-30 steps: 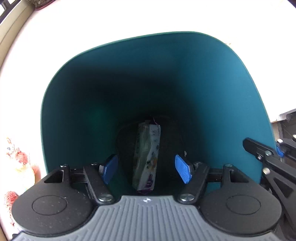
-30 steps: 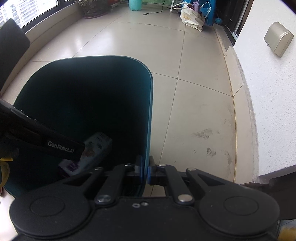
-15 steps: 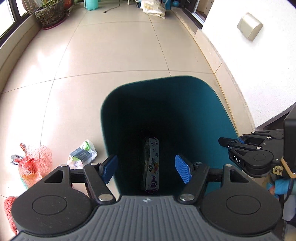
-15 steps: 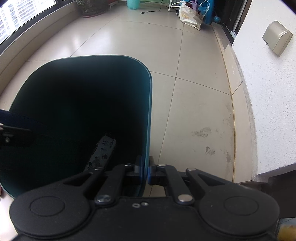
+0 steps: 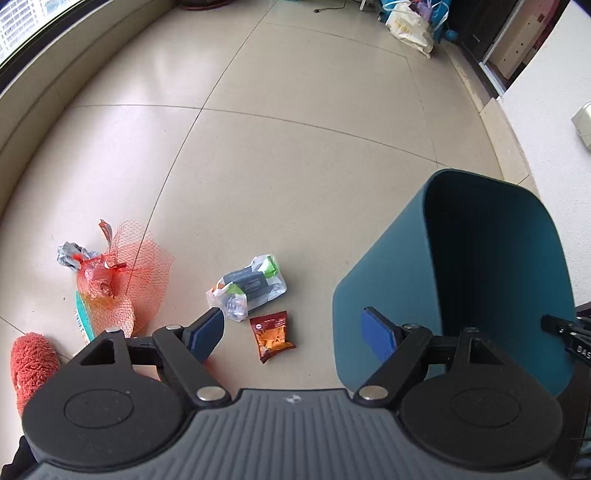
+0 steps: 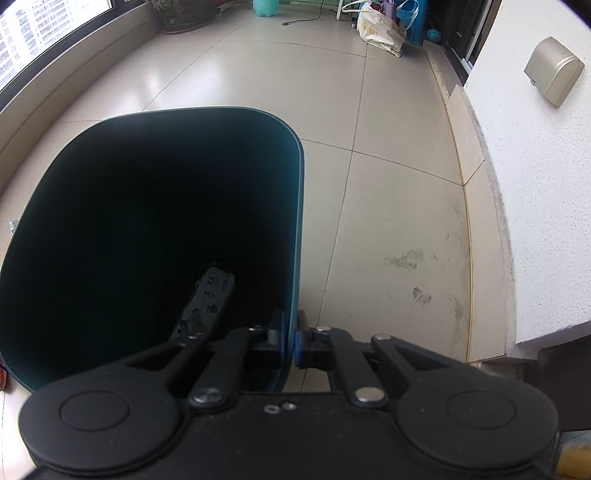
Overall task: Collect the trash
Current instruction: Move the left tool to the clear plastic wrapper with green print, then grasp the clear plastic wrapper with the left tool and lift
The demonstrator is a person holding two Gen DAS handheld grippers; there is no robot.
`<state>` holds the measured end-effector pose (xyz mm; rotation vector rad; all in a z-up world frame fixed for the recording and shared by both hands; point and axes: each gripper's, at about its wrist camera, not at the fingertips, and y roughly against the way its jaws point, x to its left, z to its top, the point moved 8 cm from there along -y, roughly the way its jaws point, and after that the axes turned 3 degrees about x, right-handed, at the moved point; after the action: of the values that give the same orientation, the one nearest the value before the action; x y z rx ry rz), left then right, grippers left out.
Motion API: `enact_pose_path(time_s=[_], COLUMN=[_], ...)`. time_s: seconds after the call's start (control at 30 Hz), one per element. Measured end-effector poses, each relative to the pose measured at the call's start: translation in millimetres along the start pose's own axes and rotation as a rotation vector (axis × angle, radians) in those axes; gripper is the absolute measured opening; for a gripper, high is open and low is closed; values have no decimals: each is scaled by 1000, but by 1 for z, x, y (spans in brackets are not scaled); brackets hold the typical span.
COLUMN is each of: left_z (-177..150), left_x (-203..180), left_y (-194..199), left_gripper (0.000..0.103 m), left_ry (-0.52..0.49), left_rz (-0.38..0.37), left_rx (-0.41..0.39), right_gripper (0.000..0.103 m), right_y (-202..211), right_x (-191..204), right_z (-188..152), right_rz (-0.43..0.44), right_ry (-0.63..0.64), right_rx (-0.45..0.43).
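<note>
A teal bin (image 5: 391,280) stands on the tiled floor, and my right gripper (image 6: 290,339) is shut on the bin's right rim (image 6: 295,258). A printed box (image 6: 207,302) lies inside the bin. Over the floor to the bin's left, my left gripper (image 5: 293,334) hangs with its jaws opening wide and nothing between them. Below it lie a small red snack packet (image 5: 272,335) and a crumpled clear wrapper (image 5: 249,286). Further left is an orange net bag (image 5: 118,277) with crumpled grey foil (image 5: 70,256) beside it.
A red fuzzy cloth (image 5: 31,363) lies at the far left edge. A low ledge (image 5: 48,85) under the windows runs along the left. A white wall (image 6: 535,184) with a beige box (image 6: 554,68) bounds the right. Bags (image 6: 380,27) stand at the far end.
My left gripper has come up out of the bin and swung left over the floor litter, its jaws spreading wider. The box stays in the bin. The right gripper has kept still on the rim.
</note>
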<state>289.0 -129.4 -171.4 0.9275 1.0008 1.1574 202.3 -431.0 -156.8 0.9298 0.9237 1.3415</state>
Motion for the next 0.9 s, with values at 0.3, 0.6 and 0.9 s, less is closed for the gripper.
enact_pose_path(time_s=[0.3, 0.6, 0.9], left_z=[6, 18, 8], left_x=[45, 75, 78], left_y=[-114, -212, -259], left_gripper=[81, 81, 63], left_ry=[-28, 6, 25], left_rz=[2, 34, 125], left_rx=[133, 239, 300], right_gripper=[7, 8, 9], right_y=[-5, -20, -33], right_x=[1, -1, 3], right_z=[1, 1, -3], right_rz=[0, 40, 24], right_ry=[24, -3, 14], right_rx=[21, 93, 121])
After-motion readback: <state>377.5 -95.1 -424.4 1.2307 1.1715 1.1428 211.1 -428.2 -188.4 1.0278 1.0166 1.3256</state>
